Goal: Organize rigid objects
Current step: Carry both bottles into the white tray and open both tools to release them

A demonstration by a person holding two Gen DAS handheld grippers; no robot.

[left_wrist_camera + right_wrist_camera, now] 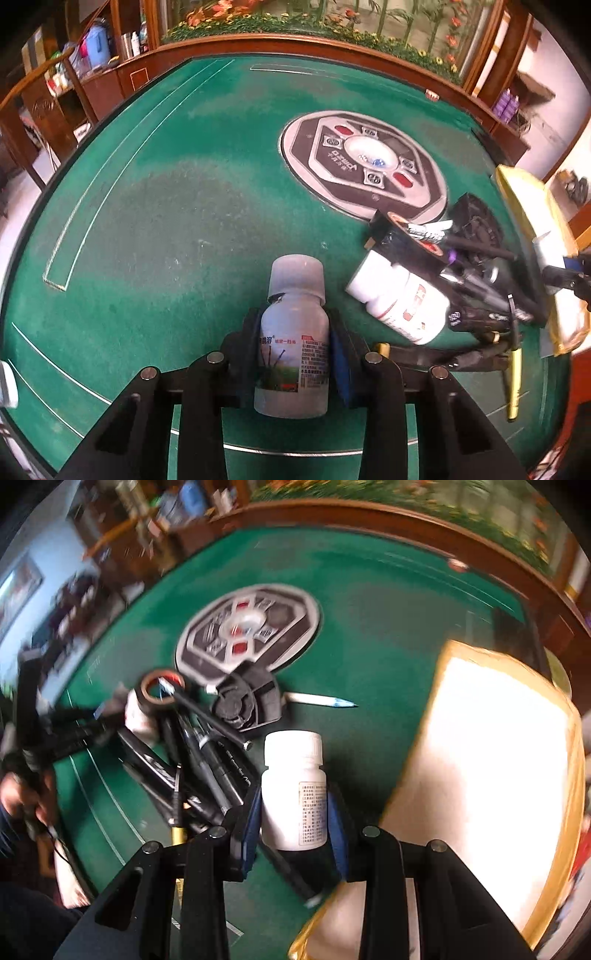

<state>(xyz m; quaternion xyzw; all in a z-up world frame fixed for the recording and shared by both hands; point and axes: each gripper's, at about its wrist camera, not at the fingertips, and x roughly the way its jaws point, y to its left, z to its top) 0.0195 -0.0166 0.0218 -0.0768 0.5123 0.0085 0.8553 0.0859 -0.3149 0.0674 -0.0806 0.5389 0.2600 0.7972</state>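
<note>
**A:** While the left gripper [293, 350] has its jaws closed on the grey translucent plastic bottle with a frosted cap [293, 332], at six o'clock on the green felt bench [166, 192], what worries you?

**B:** The pads clamp only the lower body. It's top-heavy there, so a quick tilt could let it pivot or slip.

**A:** And the right gripper [293, 812]?

**B:** Its jaws grip the white plastic pill bottle with a ribbed cap [293, 786], just left of the yellow-rimmed white tray [443, 672] at three o'clock. Swinging across, the bottle could strike that rim, or sweep the pile of black pens [207, 768] at nine o'clock.

**A:** Anything in the pile itself?

**B:** A second white bottle with a red label [402, 302] lies on its side and could roll if nudged.

**A:** What can't you read?

**B:** The right view is smeared by motion; the tray's inside is washed out, so its contents are unknowable. The pile's black items overlap too much to separate.
</note>
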